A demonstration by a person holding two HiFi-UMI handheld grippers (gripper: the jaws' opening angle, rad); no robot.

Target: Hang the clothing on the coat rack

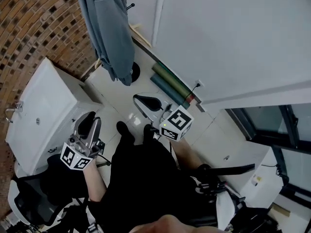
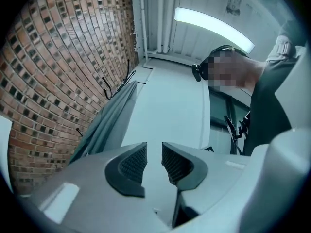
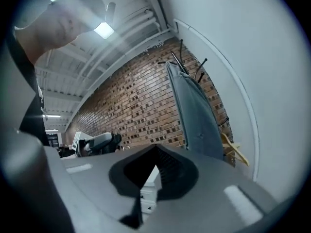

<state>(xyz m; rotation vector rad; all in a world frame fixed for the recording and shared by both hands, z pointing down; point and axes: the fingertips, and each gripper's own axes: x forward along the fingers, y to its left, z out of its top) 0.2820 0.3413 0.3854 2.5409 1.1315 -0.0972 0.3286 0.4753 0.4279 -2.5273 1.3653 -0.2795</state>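
The grey garment (image 1: 109, 30) hangs from the top of the coat rack (image 1: 135, 73) beside the brick wall (image 1: 43, 18), so the job looks done. That fits both grippers sitting low and empty: the left gripper (image 1: 91, 125) has its jaws narrowly apart, and the right gripper (image 1: 147, 102) is fully closed.

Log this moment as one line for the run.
grey garment: hanging on coat rack | left gripper: open, empty | right gripper: shut, empty
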